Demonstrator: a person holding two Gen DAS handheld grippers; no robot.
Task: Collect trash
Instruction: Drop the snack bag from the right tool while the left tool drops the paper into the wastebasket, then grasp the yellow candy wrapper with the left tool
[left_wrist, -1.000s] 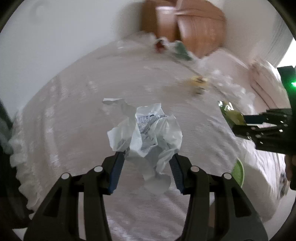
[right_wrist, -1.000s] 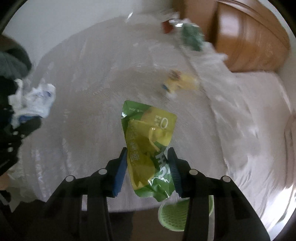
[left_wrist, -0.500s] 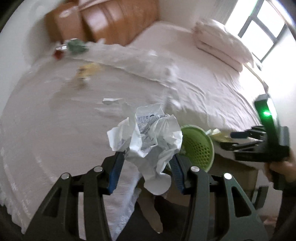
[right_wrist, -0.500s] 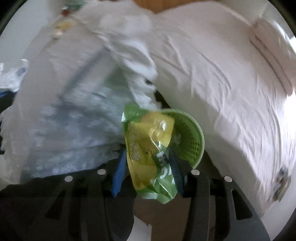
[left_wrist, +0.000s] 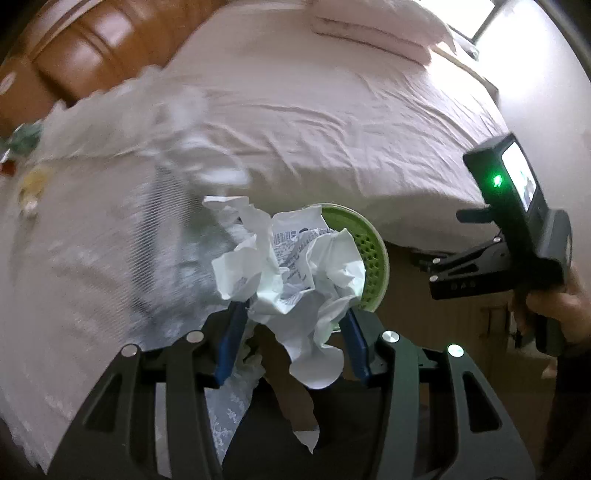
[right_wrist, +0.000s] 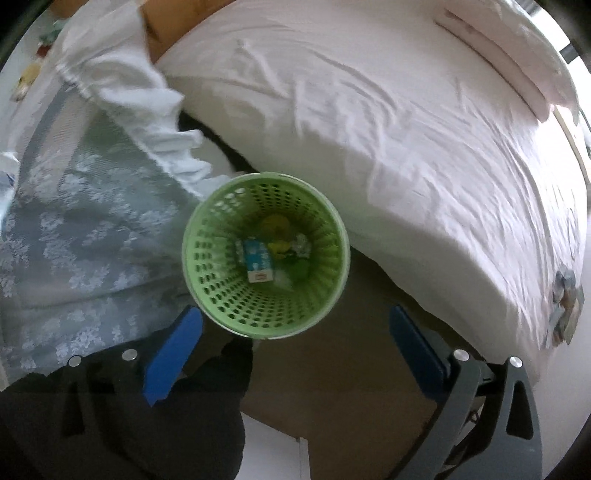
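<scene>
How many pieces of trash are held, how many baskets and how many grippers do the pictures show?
Crumpled paper, held in left gripper: 1
Green basket: 1
Grippers, counting the open right gripper: 2
Total: 4

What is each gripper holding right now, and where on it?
The left gripper pinches the crumpled paper at its lower middle. The right gripper is open and empty above the green basket.
</scene>
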